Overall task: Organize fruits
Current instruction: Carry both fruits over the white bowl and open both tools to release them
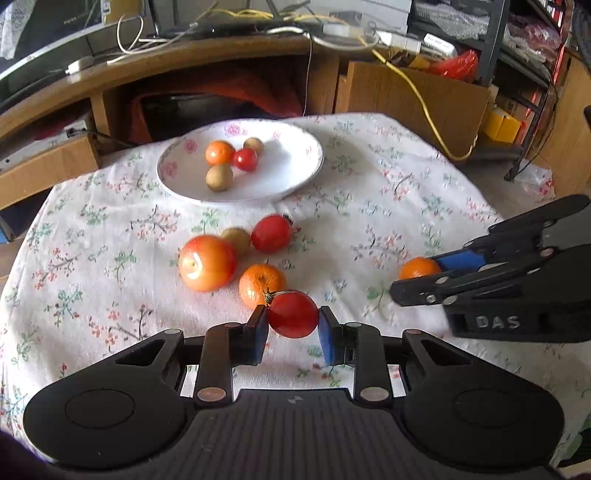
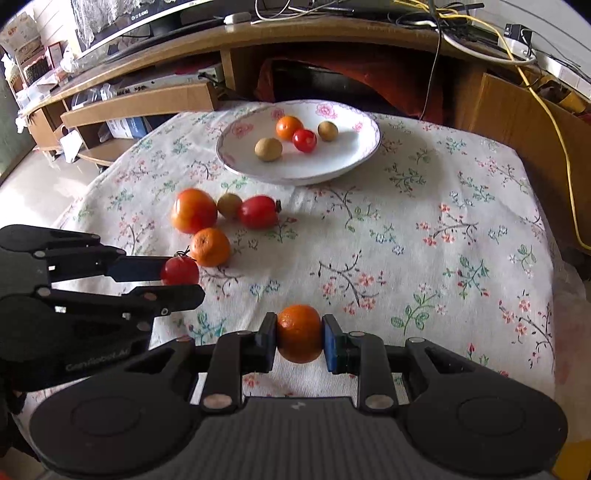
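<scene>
Though each pair grips across the middle, the left tongs point(image 1: 291, 325) pinch a soft, bruisable tomato point(image 1: 293, 314) and the right tongs point(image 2: 299, 338) a firmer, light orange point(image 2: 299, 332).

You see a floral cloth point(image 2: 424, 236) covering the desk. Behind it runs a curved wooden shelf point(image 1: 177, 62) carrying white cables point(image 1: 129, 37). A yellow cable point(image 2: 554, 122) hangs down on the right. Cardboard boxes point(image 1: 48, 166) stand at the left, and a monitor point(image 2: 147, 14) sits above.
</scene>
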The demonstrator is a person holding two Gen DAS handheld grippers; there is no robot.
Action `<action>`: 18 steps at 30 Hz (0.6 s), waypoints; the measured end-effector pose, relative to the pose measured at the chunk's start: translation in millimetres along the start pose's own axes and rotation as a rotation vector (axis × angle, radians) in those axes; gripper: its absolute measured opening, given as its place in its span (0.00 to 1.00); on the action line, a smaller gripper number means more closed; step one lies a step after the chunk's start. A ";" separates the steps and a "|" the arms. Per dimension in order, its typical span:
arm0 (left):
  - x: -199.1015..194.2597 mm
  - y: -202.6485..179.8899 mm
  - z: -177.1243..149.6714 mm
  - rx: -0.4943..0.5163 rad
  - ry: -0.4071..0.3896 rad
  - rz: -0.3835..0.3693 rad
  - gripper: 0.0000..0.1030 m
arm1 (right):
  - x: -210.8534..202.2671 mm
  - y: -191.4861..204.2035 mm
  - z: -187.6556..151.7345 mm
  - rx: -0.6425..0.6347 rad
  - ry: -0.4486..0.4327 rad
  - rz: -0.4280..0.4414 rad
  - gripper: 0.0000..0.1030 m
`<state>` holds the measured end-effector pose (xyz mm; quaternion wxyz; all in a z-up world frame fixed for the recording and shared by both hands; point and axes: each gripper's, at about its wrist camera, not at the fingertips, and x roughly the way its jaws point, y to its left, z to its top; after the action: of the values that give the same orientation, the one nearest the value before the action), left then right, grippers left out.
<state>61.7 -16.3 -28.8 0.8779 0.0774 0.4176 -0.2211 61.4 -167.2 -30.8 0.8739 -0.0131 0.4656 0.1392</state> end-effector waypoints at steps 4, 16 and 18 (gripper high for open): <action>-3.1 -0.7 6.2 -0.006 -0.017 -0.008 0.35 | -1.5 0.8 6.2 0.005 -0.021 0.003 0.40; -3.6 9.7 22.8 -0.052 -0.047 -0.003 0.36 | -1.3 5.5 28.6 0.014 -0.069 0.017 0.40; -3.1 12.2 26.4 -0.063 -0.053 0.001 0.36 | -0.1 5.6 31.9 0.016 -0.073 0.019 0.40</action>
<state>83.9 -12.8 -10.1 0.8908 0.0440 0.4008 -0.2096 85.8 -157.0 -12.0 0.8890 0.0032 0.4346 0.1440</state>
